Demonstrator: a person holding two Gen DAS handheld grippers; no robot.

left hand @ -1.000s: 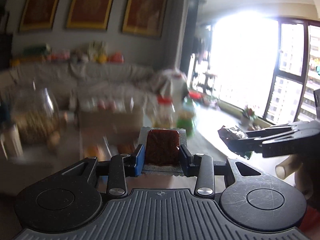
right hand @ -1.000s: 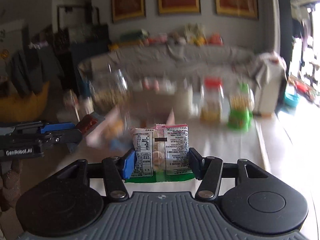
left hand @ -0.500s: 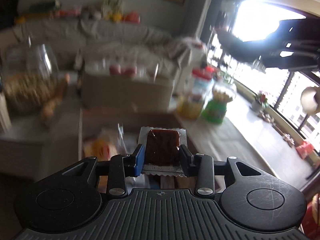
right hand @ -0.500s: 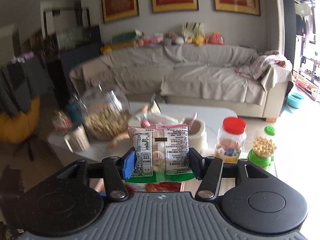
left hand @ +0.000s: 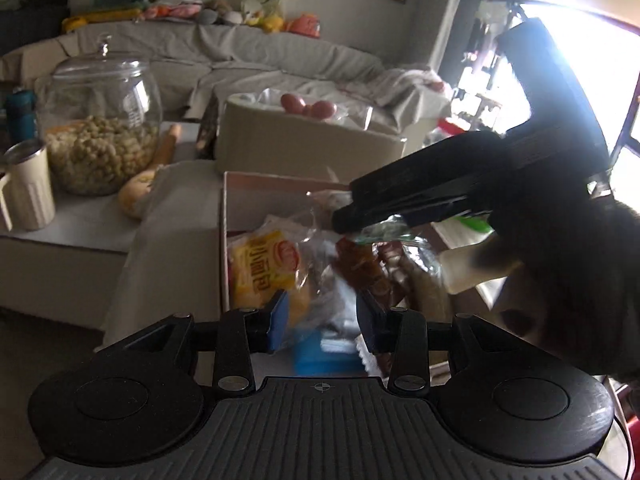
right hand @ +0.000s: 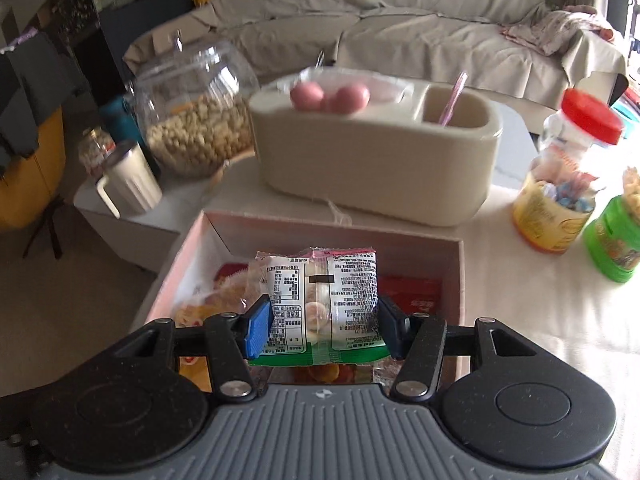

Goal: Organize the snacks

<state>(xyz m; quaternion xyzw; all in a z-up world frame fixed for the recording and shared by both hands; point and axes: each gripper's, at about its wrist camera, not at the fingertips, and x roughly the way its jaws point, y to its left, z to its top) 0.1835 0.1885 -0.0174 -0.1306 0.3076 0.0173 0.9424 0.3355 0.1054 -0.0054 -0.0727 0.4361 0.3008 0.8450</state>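
Observation:
A pink cardboard box [right hand: 456,268] of snack packets sits on the table; its rim also shows in the left wrist view [left hand: 225,216]. My right gripper [right hand: 324,324] is shut on a white and green snack packet [right hand: 320,300] and holds it just above the box. My left gripper [left hand: 322,320] hangs open over the box, nothing between its blue pads. A yellow packet [left hand: 266,268] and a dark red packet [left hand: 360,268] lie in the box below it. The right gripper [left hand: 352,216] crosses the left wrist view above the box.
A beige two-compartment holder [right hand: 376,152] with pink balls stands behind the box. A glass jar of nuts [right hand: 192,120] and a cream mug [right hand: 128,184] stand at the left. A red-lidded jar [right hand: 560,176] and a green tub [right hand: 612,236] stand at the right.
My left gripper has opened and let go of the dark red packet over the box. Both grippers have moved down toward the box; the right one still holds its packet.

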